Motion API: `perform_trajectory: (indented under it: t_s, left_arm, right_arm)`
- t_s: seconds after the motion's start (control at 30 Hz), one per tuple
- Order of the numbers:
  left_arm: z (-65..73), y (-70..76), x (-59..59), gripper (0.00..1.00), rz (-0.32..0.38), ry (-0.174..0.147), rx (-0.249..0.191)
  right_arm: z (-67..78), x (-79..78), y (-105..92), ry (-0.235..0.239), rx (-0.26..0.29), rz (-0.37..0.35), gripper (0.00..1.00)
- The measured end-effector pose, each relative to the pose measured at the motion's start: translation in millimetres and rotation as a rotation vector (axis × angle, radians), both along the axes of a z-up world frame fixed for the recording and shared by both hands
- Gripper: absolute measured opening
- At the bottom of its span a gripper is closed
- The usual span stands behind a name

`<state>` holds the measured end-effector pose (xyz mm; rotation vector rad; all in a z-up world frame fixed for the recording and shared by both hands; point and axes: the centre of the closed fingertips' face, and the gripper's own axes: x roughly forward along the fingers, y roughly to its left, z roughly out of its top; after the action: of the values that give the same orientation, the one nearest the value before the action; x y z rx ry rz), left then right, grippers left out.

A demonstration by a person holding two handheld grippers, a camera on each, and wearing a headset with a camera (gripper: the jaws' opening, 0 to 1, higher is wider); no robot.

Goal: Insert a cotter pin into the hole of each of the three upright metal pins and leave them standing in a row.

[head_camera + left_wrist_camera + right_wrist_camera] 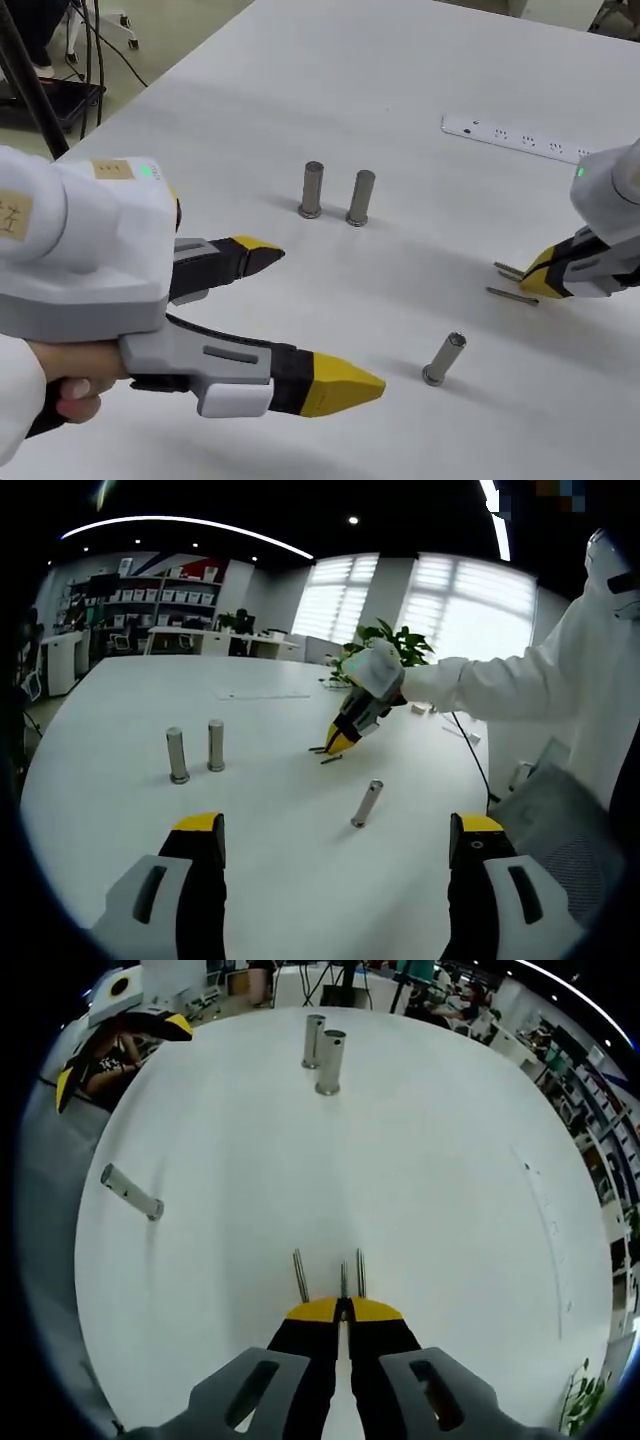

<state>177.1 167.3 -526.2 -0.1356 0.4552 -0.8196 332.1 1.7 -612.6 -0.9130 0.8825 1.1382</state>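
Note:
Two grey metal pins (312, 190) (360, 198) stand upright side by side on the white table (200, 130). A third pin (443, 358) lies on its side nearer to me. My left gripper (315, 320) hovers open and empty at the left, short of the lying pin (367, 803). At the right, my right gripper (540, 278) rests low on the table, shut on a thin cotter pin (343, 1278) that sticks out from its tips. Another cotter pin (512, 295) lies loose beside it. The upright pins (325, 1060) are far ahead of the right gripper (343, 1305).
A white power strip (510, 135) lies at the table's far right. The table's left edge (90, 120) drops to the floor, where cables and a chair base stand. A person's white sleeve (520, 680) reaches in behind the right gripper (345, 735).

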Motion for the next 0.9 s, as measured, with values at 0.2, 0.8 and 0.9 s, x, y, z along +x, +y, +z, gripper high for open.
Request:
perform_trajectory:
  t_s: [0.2, 0.8, 0.9]
  left_arm:
    - [0.8, -0.9, 0.7, 0.92, 0.002, 0.001, -0.012]
    - [0.1, 6.5, 4.1, 0.92, 0.027, 0.007, -0.001]
    - [0.4, 8.5, 5.1, 0.92, 0.027, 0.004, 0.008]
  right_arm:
    - [-0.5, 0.4, -1.1, 0.036, -0.006, -0.027, 0.0]
    - [-3.0, -1.1, -2.2, 0.032, -0.119, 0.012, 0.0]
    - [-3.1, -1.7, -2.6, 0.028, -0.13, 0.021, 0.0]
